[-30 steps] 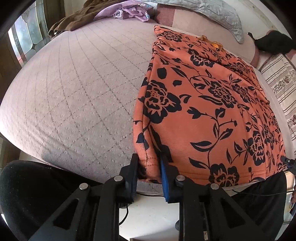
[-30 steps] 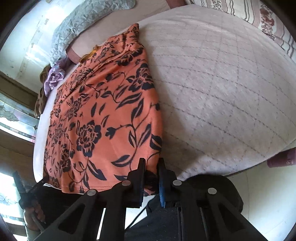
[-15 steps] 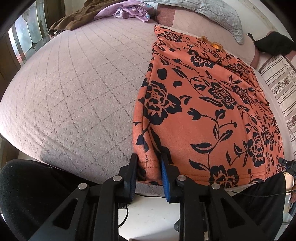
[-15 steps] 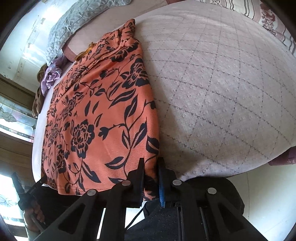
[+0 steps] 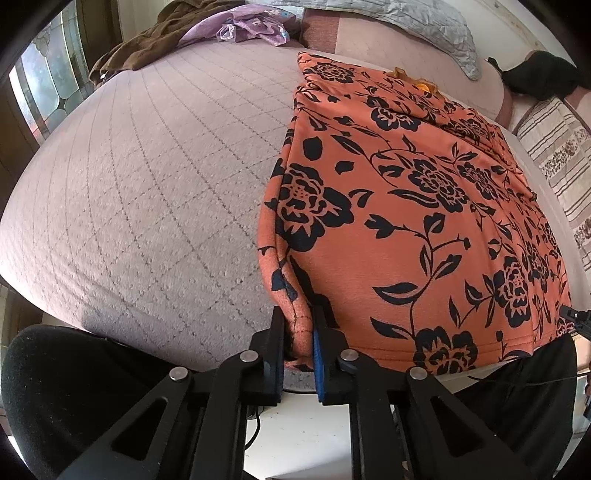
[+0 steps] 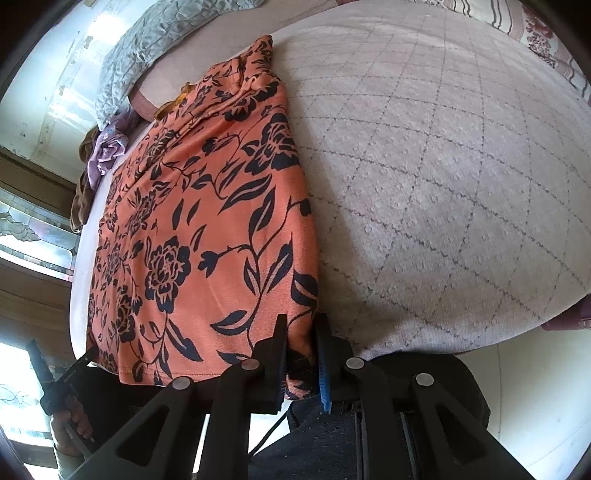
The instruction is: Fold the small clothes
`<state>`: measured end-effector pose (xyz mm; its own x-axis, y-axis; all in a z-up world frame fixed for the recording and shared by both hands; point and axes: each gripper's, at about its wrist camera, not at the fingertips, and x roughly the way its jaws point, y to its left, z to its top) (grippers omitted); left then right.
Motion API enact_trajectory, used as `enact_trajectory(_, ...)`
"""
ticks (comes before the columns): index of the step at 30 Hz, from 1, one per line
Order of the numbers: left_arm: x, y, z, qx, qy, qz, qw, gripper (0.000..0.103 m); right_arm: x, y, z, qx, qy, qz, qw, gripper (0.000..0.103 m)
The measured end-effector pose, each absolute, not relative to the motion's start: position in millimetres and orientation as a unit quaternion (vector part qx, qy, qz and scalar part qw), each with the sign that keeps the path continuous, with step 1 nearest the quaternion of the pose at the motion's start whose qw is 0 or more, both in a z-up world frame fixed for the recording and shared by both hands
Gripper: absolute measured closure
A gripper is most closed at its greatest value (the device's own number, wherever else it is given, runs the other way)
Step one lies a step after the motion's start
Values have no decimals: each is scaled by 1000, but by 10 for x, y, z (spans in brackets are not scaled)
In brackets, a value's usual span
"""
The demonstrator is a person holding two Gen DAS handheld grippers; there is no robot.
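An orange garment with black flowers (image 5: 413, 206) lies flat on a pale quilted bed (image 5: 155, 177), its hem at the near edge. My left gripper (image 5: 298, 332) is shut on the hem's near left corner. In the right wrist view the same garment (image 6: 207, 221) lies left of centre, and my right gripper (image 6: 301, 343) is shut on its near right corner at the bed's (image 6: 443, 177) edge. The other gripper (image 6: 55, 380), held in a hand, shows at the far left of that view.
A brown cloth (image 5: 147, 44) and a purple cloth (image 5: 251, 26) lie at the bed's far left. A grey quilted pillow (image 5: 424, 26) and a striped pillow (image 5: 554, 147) lie at the head. A black chair seat (image 5: 55, 387) is below the bed edge.
Both grippers have kept their hold on the hem corners and moved slightly forward over the bed edge. The garment looks a little closer and flatter.
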<state>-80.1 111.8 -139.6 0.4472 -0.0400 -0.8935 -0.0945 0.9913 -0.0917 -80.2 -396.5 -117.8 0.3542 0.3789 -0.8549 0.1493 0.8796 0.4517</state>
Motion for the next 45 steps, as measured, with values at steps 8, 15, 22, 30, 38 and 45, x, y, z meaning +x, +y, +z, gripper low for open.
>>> enact_trajectory(8, -925, 1275, -902, -108, 464, -7, 879, 94, -860, -4010, -734, 284, 512, 101, 804, 96)
enact_trajectory(15, -765, 1304, -1330, -102, 532, 6, 841, 95, -762, -4029, -1164, 296, 554, 83, 774, 96)
enact_trajectory(22, -507, 1255, -1280, -110, 557, -13, 823, 95, -618, -4080, -905, 322, 517, 122, 784, 96)
enact_trajectory(30, 488, 1171, -166, -97, 431, -67, 894, 95, 330, -4082, -578, 344, 485, 165, 787, 96)
enact_trajectory(38, 2239, 1335, -579, -104, 360, 24, 927, 23, 2324, -4135, -331, 364, 381, 152, 836, 34)
enact_trajectory(45, 2047, 1798, -773, -133, 373, 57, 916, 25, 2154, -3998, -704, 282, 410, 89, 863, 23)
